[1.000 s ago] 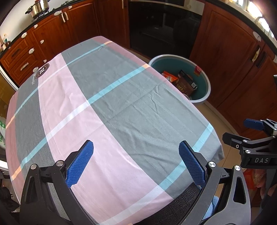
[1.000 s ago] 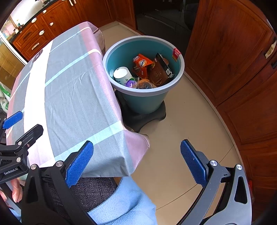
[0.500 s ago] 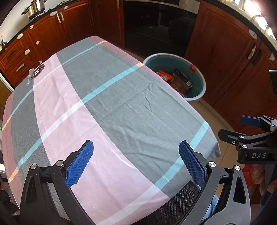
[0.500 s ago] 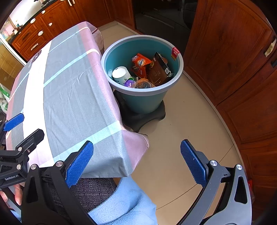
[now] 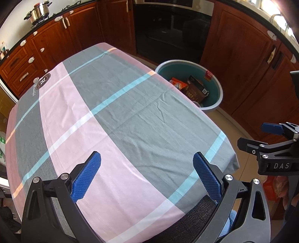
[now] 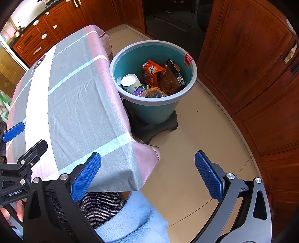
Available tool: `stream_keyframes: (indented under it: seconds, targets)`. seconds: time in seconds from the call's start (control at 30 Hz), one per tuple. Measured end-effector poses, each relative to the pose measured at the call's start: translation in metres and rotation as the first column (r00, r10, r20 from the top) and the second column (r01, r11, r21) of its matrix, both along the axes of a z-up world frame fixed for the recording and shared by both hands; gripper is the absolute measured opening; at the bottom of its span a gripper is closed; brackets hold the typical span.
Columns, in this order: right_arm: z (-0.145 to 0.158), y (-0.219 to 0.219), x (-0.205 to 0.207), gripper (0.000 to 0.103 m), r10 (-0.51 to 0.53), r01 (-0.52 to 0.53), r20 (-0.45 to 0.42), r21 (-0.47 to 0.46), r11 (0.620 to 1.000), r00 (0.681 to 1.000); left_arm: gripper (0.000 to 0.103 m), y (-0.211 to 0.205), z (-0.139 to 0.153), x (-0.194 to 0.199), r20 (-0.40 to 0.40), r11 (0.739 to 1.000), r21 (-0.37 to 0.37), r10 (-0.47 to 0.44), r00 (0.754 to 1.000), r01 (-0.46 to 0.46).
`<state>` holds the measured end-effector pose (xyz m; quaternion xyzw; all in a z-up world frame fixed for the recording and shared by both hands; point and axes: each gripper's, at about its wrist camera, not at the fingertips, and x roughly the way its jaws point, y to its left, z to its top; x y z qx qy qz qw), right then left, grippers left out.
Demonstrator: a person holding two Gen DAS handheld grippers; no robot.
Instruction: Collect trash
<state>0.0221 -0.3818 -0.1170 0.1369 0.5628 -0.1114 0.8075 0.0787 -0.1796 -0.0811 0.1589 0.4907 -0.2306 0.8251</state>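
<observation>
Wood-cabinet kitchen, 1 table under pink-grey plaid cloth [image 5: 119, 119]. 1 teal bin [image 6: 155, 106] on floor just beside table's right edge. Bin contents: 1 white cup [image 6: 130, 82], 1 orange packet [image 6: 152, 70], 1 brown box [image 6: 171, 77], 1 clear wrapper [image 6: 153, 92]. Left gripper [image 5: 146, 172] fingers wide apart, holding nothing, above cloth. Right gripper [image 6: 147, 172] fingers wide apart, holding nothing, over table corner and floor.

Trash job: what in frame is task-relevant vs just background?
Task-relevant:
- round teal plastic bin
- orange snack wrapper inside it
- brown cardboard box inside it
- white paper cup inside it
- left gripper, open, holding nothing
- right gripper, open, holding nothing

Background:
- pink-and-grey checked tablecloth
- brown wooden cabinets
- steel pot
- black oven
</observation>
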Motion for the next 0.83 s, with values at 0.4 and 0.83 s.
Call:
stream_keyframes:
  seconds: [0.4, 0.83]
  targets:
    - [0.0039, -0.0004, -0.0007, 0.096, -0.004, 0.004, 0.002, -0.008, 1.0, 1.0, 0.099, -0.0005, 0.0029, -0.0005, 0.015, 1.0, 0.006, 0.008, 1.0, -0.008]
    - [0.0075, -0.0031, -0.0009, 0.097, -0.009, 0.009, 0.005, -0.015, 1.0, 1.0, 0.099, 0.0002, 0.0042, -0.0005, 0.013, 1.0, 0.01, 0.018, 1.0, -0.018]
